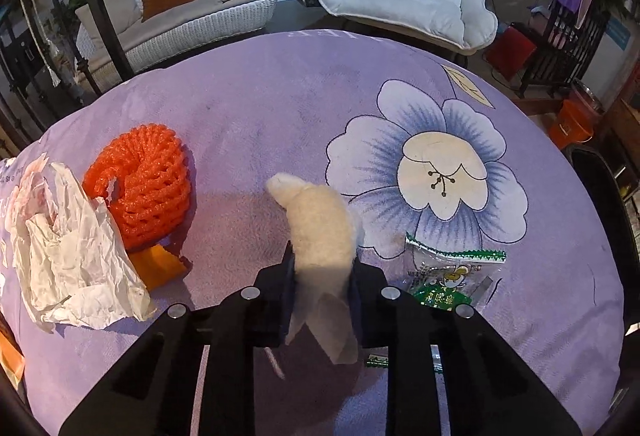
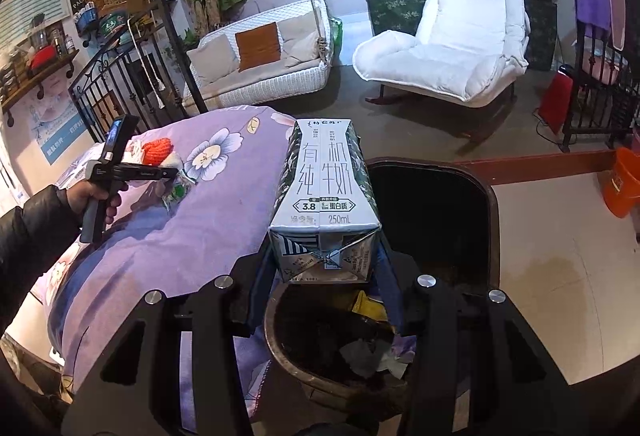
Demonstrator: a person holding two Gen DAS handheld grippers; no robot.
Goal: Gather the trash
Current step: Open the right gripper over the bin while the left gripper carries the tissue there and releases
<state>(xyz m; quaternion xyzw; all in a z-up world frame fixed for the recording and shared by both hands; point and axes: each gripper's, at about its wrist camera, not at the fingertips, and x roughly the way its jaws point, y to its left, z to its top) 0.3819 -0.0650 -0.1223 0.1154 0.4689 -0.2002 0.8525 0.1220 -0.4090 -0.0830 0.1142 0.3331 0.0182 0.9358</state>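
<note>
The left gripper has its jaws clamped on a white foam sleeve, which sticks up and forward out of the grip above the purple flowered cloth covering the counter. The right gripper has its jaws clamped on a milk carton and holds it over the dark bin that stands just beside the counter's edge; scraps already lie in the bin's bottom.

Taking the foam sleeve as the mark: to its left lie an orange foam net and, beyond that, crumpled white paper. Just to its right is a green snack wrapper, partly tucked under the gripper, so I cannot say whether it is touched.

The carton looks ready to drop. It would do well to go in lengthwise and square over the mouth, well clear of the rim, so it does not tip back onto the cloth. The sleeve is soft and light: a firm hold and a straight lift should keep it from snagging the wrapper on its way to the bin.
</note>
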